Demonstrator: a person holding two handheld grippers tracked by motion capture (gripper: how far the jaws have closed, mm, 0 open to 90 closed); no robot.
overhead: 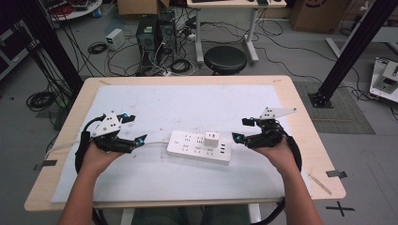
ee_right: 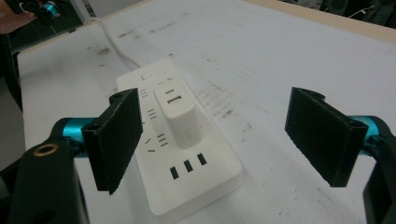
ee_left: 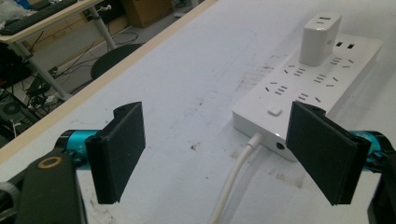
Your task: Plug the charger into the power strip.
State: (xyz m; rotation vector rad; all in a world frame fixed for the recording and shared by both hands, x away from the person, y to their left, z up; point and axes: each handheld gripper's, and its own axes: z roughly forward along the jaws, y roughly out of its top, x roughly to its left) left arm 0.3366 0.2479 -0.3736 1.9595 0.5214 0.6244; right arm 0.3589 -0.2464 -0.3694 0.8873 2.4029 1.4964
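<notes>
I see the white rectangular plastic power strip (overhead: pixel 199 147) lying flat mid-table on the pale scuffed mat (overhead: pixel 187 103), a white cube charger (overhead: pixel 211 138) plugged upright into it. Its white cord (ee_left: pixel 233 182) runs off frame, its end hidden. My left gripper (overhead: pixel 132 128) and right gripper (overhead: pixel 240 130) flank it, both spread wide, holding nothing.

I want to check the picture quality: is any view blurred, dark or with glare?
High view: soft and low in detail, even light, no glare on the mat. Left gripper view: power strip is bright, slightly washed out; near jaws a little soft. Right gripper view: charger sharp, faint shadows.
</notes>
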